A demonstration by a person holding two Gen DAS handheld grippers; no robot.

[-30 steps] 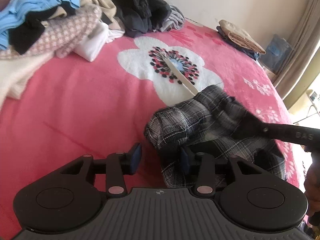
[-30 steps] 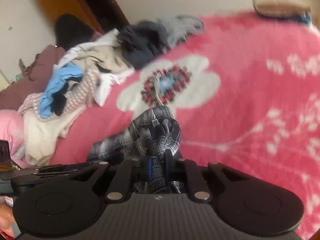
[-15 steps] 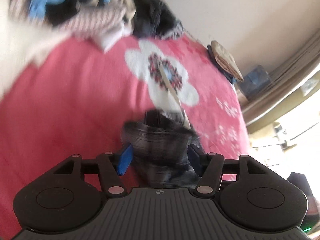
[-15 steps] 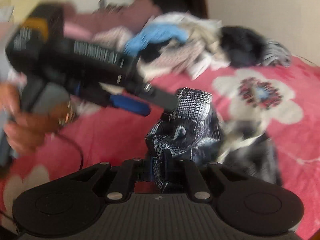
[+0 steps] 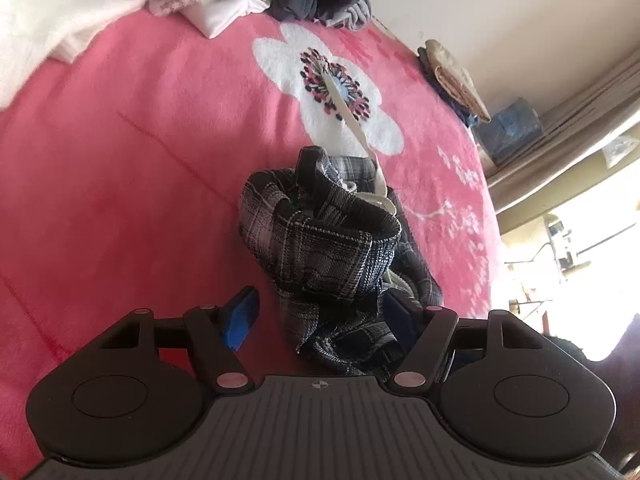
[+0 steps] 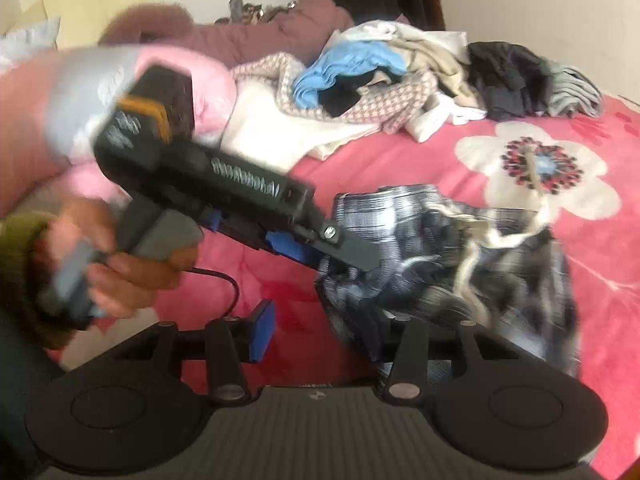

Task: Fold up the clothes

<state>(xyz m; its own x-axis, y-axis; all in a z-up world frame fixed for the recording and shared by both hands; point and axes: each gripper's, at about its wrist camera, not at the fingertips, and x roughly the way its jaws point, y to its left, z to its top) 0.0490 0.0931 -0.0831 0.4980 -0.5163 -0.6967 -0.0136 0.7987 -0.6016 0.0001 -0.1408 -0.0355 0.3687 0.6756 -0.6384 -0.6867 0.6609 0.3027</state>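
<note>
releasing: both grippers are letting go of the plaid garment (image 5: 320, 248).
left gripper (image 5: 320, 312): jaws opening, cloth between but unpinched.
right gripper (image 6: 332, 332): a second ago clamped on the cloth; now opening, pads clear.
garment: bunched on the pink blanket (image 5: 120, 160), drawstring (image 5: 352, 120) trailing.
meaning: fold not begun; needs spreading flat.

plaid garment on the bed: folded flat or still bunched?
Bunched. The plaid garment sits in a rumpled heap on the pink blanket, one cuffed opening standing up, its cream drawstring trailing loose.

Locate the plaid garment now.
In the left wrist view the plaid garment lies bunched mid-frame on the pink blanket, just below the white flower print.
</note>
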